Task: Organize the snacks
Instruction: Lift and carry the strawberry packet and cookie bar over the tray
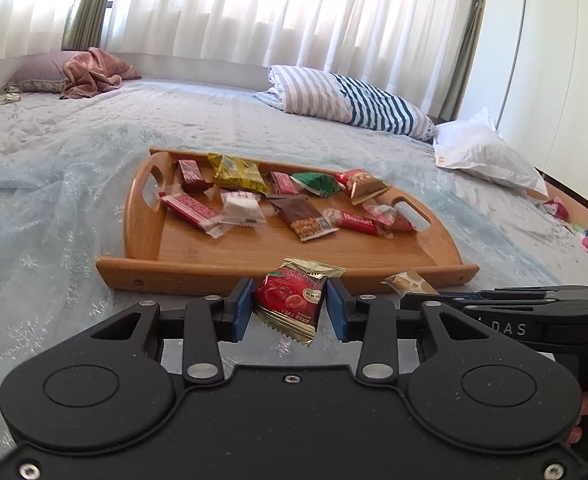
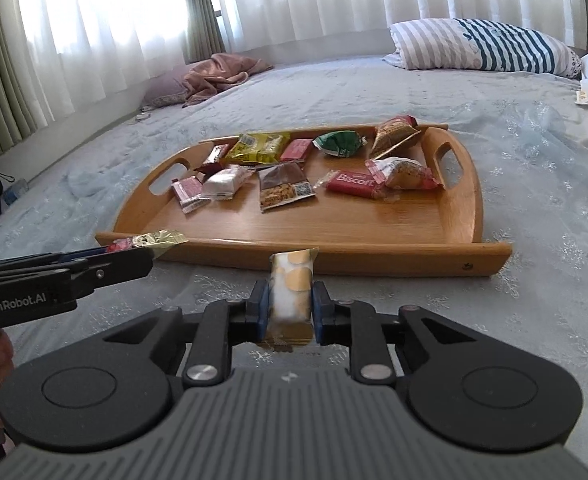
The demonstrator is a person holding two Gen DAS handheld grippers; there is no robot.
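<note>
Wooden tray point(image 1: 142, 220) on the bed already holds about ten snacks. Left gripper point(image 1: 290, 306) pinches a red cherry candy packet point(image 1: 290, 300); right gripper point(image 2: 290, 308) is clamped on a gold-and-white wrapped snack point(image 2: 292, 292). Both hover just before the tray's near edge, not yet placed.

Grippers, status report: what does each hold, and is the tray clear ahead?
Left gripper shut on cherry drop packet. Right gripper shut on gold snack. Tray ahead, near half bare, nothing blocking.
</note>
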